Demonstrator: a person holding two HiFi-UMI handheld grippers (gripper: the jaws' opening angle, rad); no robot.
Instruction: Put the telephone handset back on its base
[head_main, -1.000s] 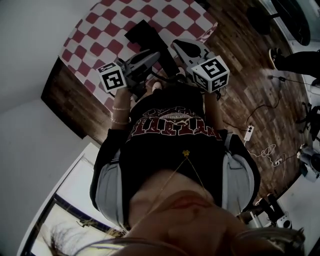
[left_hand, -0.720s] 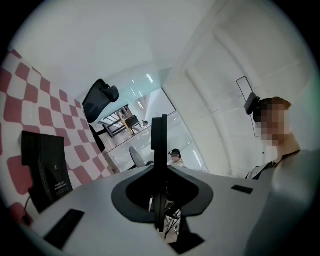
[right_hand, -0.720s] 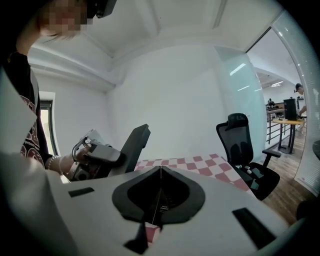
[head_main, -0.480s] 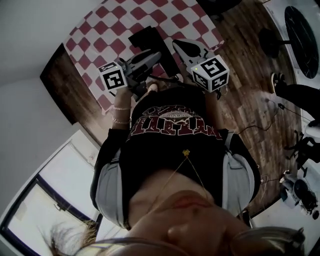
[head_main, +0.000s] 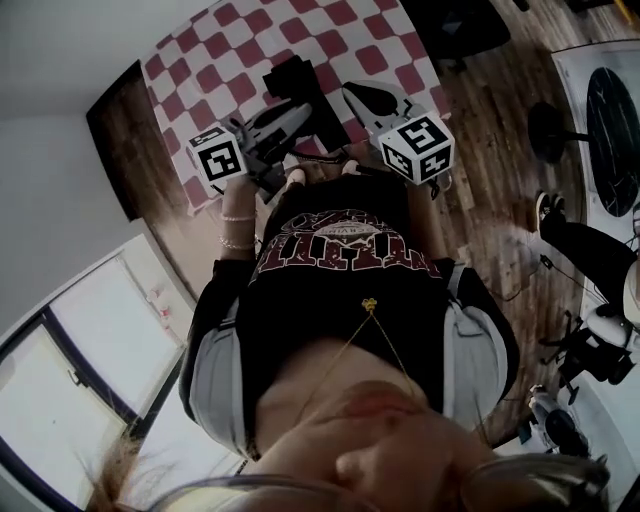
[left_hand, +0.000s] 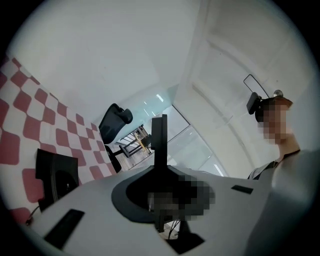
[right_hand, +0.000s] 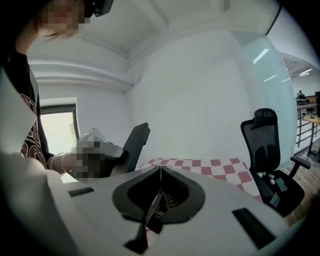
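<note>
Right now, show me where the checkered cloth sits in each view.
Head view: the checkered cloth lies top centre.
Left gripper view: along the left edge.
Right gripper view: low centre, a thin strip.
Shared landmark: the black office chair beside the cloth; in the head view, likely the dark shape at top.

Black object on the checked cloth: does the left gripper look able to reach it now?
Probably yes. The left gripper is held over the checked cloth, just short of the black object, and nothing lies between them. How high it hangs is unclear.
</note>
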